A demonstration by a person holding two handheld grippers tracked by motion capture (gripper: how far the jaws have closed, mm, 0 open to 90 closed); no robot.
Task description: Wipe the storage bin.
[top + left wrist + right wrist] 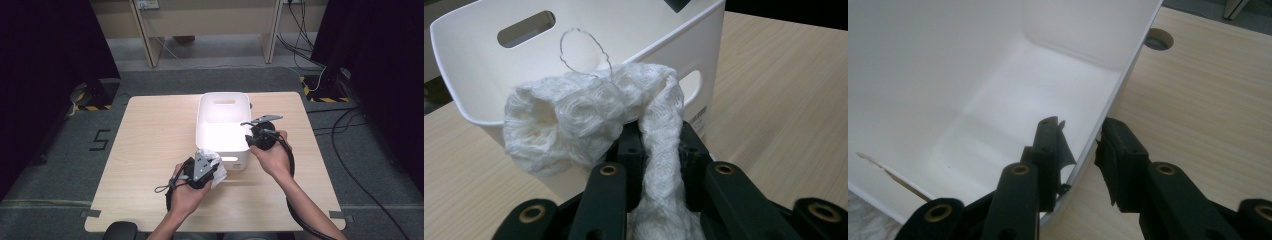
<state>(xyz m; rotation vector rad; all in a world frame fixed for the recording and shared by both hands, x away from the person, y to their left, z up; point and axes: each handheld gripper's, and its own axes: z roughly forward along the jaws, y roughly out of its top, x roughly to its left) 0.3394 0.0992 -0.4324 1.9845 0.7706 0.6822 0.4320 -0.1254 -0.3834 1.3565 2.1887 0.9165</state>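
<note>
The left tool (207,167) is clamped on a white knitted cloth (589,117) at the near rim of the white bin (223,107) on the desk (150,150). The right tool (1080,145) grips the bin's right wall.

A: Support surface?
B: Light wooden table (150,150), on grey carpet (60,165).
A: Resting on it?
B: One white plastic bin (223,125), centre-right, towards the far edge.
</note>
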